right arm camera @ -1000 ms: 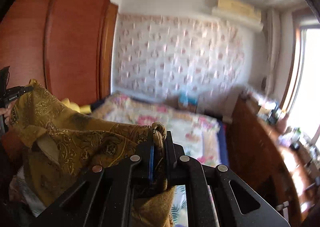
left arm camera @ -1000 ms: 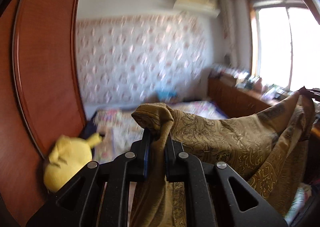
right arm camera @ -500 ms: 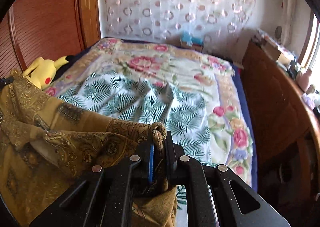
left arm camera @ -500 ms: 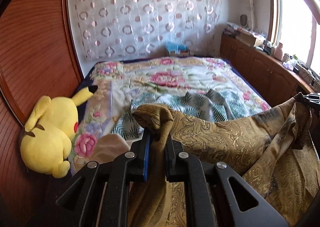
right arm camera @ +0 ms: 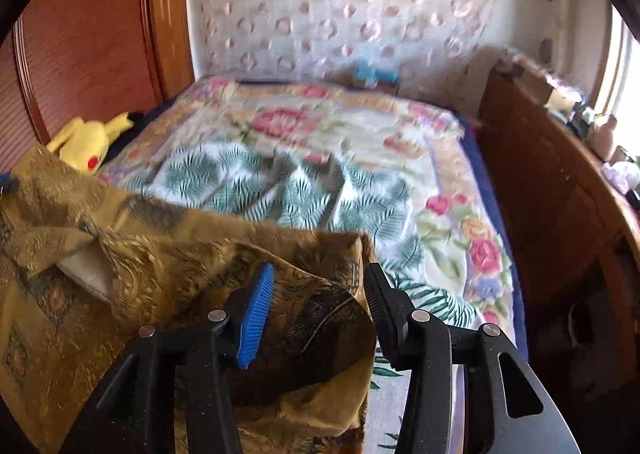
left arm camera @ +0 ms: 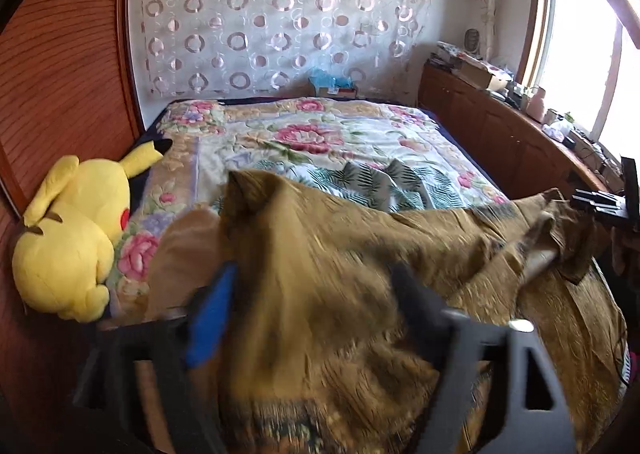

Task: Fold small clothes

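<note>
A mustard-gold patterned garment [left arm camera: 360,274] lies spread over the near end of the bed; it also shows in the right wrist view [right arm camera: 120,254]. My left gripper [left arm camera: 316,294] is open, its jaws wide apart, with the cloth loose between them. My right gripper [right arm camera: 320,290] is open too, and a corner of the garment sits between its fingers without being pinched. The right gripper also shows at the right edge of the left wrist view [left arm camera: 600,205], next to the garment's far corner.
The bed carries a floral quilt [left arm camera: 320,133] and a fern-print sheet [right arm camera: 280,185]. A yellow plush toy [left arm camera: 72,234] lies at the bed's left by the wooden wardrobe [left arm camera: 60,73]. A wooden cabinet [right arm camera: 552,193] runs along the right under the window.
Both grippers have opened and let go of the garment, which has dropped onto the bed. Both cameras have swung down from the wall toward the bed.
</note>
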A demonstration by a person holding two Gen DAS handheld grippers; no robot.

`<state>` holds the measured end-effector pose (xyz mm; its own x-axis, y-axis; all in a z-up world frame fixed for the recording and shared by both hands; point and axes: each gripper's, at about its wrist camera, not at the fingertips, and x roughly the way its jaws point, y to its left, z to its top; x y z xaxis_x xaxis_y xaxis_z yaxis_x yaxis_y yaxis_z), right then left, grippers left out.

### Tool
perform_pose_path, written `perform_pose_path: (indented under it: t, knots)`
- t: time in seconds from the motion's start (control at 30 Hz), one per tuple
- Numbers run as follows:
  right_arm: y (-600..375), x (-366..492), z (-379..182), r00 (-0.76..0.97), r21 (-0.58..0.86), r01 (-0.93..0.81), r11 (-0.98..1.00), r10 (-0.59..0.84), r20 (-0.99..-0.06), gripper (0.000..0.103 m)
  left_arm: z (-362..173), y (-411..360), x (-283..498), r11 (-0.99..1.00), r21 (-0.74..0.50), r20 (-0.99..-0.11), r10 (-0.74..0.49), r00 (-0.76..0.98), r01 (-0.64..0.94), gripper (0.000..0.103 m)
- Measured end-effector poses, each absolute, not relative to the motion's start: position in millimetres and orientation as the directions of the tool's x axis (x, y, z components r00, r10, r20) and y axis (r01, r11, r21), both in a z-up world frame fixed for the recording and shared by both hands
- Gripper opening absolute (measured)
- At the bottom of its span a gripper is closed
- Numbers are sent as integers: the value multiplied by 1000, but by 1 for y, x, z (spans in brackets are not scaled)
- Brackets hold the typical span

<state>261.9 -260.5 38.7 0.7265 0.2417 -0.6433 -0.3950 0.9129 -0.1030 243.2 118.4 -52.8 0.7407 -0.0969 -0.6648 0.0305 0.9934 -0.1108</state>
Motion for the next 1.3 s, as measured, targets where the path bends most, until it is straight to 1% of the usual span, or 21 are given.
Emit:
perform_pose_path:
  t: [0.13,0.3,0.37,0.43,0.67,0.7,0.73,0.77,0.8,0.9,1.07,1.17,1.3]
  knots:
    - [-240,252,53,746,-121,-404,907,250,-617,49,-60,112,230,996,-83,-683,-78,726,28,85]
    - [-199,243,61,717,-119,-503,856,337,-610,50,-62,111,217,997,-80,-690,-69,721,19,85]
    - [-179,239,60,685,-115,-557,823,377,-624,50,-63,112,211,997,-75,-695,-59,717,9,85]
    - [-167,240,51,661,-117,-583,804,386,-643,50,-65,112,206,997,-71,-696,-50,717,1,85]
    - [-143,263,26,600,-123,-591,797,333,-727,50,-75,118,191,995,-96,-706,-64,705,-6,85]
    - [-141,265,27,590,-119,-591,798,327,-738,46,-77,118,189,995,-101,-706,-68,705,-6,85]
    - [-142,268,25,580,-114,-594,797,326,-746,38,-78,118,187,995,-104,-708,-69,703,-8,85]
    - [-137,269,26,572,-112,-598,794,325,-753,16,-80,118,185,994,-107,-709,-68,702,-11,85]
    - [-135,269,27,568,-114,-600,791,321,-758,7,-81,118,183,994,-109,-709,-69,702,-13,85]
    - [-140,261,34,568,-102,-613,784,347,-747,5,-81,120,179,993,-113,-707,-68,704,-17,85]
    - [-155,230,46,607,-86,-595,799,377,-699,4,-77,122,173,993,-118,-696,-66,715,-23,85]
    - [-167,206,46,616,-53,-580,813,395,-682,4,-73,121,169,993,-116,-685,-64,725,-23,85]
    - [-178,177,31,596,-2,-574,819,417,-686,4,-73,122,167,993,-115,-683,-61,728,-26,85]
